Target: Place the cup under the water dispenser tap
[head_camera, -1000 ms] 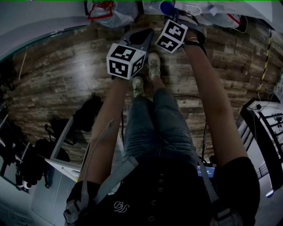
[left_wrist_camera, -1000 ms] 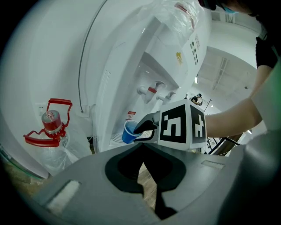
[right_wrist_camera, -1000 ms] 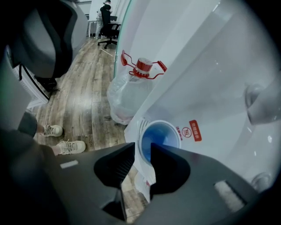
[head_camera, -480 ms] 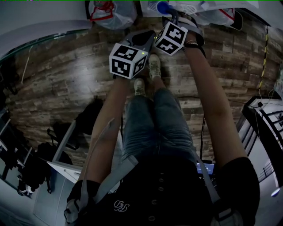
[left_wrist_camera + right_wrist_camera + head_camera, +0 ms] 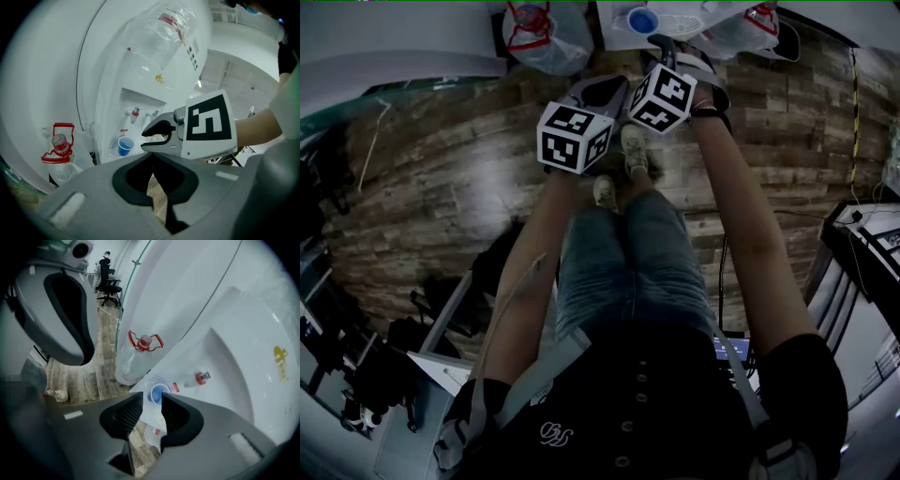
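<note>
Blue cup stands upright on the drip tray, roughly below the red tap, where I want it. My right gripper has just been opening: jaws spread, nothing between them, clear of the cup. Left gripper is pressed together, empty, idle.

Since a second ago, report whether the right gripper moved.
Yes: the right gripper drew up and back from the blue cup on the dispenser tray; its jaws have just been opening, empty.
</note>
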`<action>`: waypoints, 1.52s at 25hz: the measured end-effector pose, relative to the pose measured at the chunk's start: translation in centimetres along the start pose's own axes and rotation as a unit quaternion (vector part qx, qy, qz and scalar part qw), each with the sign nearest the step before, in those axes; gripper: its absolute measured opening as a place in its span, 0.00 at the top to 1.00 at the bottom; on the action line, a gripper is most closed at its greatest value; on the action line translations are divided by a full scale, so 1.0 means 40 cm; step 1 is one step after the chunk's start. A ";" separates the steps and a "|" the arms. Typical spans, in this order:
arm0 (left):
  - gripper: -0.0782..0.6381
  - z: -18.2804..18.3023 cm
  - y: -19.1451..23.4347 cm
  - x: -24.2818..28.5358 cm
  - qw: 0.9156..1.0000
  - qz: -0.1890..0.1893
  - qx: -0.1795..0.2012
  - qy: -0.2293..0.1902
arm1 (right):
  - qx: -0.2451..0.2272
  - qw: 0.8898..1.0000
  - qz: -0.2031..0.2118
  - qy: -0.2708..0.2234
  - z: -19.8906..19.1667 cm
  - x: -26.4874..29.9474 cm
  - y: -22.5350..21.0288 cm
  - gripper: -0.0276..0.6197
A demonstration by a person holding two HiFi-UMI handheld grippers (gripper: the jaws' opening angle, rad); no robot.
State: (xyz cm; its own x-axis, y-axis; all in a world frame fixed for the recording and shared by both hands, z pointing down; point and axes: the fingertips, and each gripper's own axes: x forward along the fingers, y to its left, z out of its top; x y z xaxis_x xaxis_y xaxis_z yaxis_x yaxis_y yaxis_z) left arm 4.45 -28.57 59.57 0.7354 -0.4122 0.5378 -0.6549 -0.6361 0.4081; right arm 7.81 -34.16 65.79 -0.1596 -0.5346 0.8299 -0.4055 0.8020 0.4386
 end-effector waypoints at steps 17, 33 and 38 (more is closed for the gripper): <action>0.88 0.059 -0.174 -0.240 0.998 -0.039 0.044 -0.016 | 0.047 0.997 -0.041 -0.035 0.099 -0.357 0.060 0.77; 0.88 0.120 -0.345 -0.463 0.987 -0.066 0.139 -0.053 | 0.145 0.980 -0.093 -0.098 0.177 -0.692 0.119 0.79; 0.88 0.144 -0.392 -0.520 0.980 -0.067 0.174 -0.074 | 0.199 0.965 -0.112 -0.129 0.189 -0.786 0.116 0.84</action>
State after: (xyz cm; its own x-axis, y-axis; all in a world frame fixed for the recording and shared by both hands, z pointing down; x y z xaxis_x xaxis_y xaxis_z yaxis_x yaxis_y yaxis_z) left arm 0.43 -13.78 37.75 0.8446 -0.3839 0.3731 -0.4712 -0.8640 0.1776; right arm 4.15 -15.64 39.13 -0.2267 -0.7725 0.5932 -0.7609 0.5207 0.3872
